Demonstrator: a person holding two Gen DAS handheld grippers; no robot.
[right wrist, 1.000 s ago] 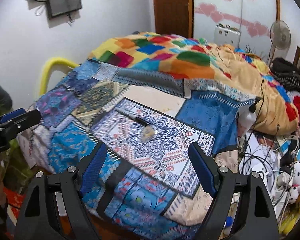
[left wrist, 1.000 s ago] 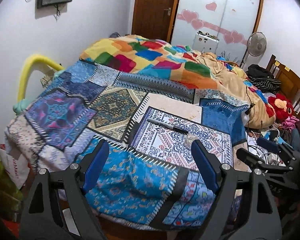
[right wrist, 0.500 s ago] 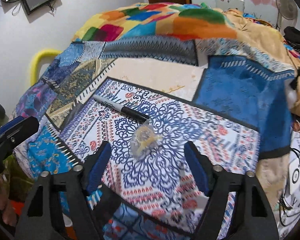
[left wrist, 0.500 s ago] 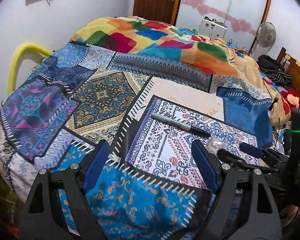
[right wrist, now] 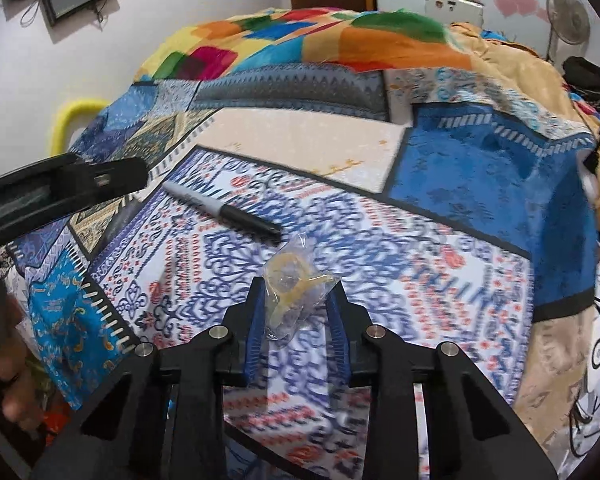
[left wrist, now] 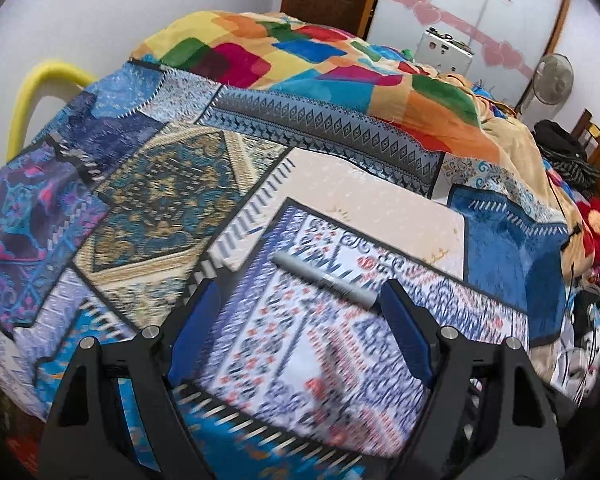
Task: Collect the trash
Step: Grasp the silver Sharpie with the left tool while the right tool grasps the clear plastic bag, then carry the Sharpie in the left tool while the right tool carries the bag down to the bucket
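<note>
Left wrist view looks down at a big bed covered with a patchwork blanket of blue, gold and white patterned squares (left wrist: 148,196). Far on the left a yellow padded rail (left wrist: 32,92) curves up beside the bed. The left tool (left wrist: 300,316) hangs over the white square with blue and red swirls, and its two blue pads stand wide apart with only blanket between them. A grey marker pen with a black cap (left wrist: 324,280) lies flat on that square, and its right end is hidden behind the right-hand pad. Behind it a puffy quilt of bright colour blocks (left wrist: 300,52) is heaped up, and a standing fan (left wrist: 550,80) is by the wall on the right.

Right wrist view shows the left tool as a black bar (right wrist: 60,192) poking in from the left, with fingers of the person's hand (right wrist: 8,360) low at the edge. The same pen (right wrist: 224,212) lies just beyond. Near the middle sits the trash, a small crumpled clear plastic wrapper with yellow bits inside (right wrist: 294,284), resting on the blanket just below the pen's black cap. The right tool (right wrist: 298,292) has it between its blue pads, and the jaws are closing in narrow on it, both pads right at the wrapper's sides.
</note>
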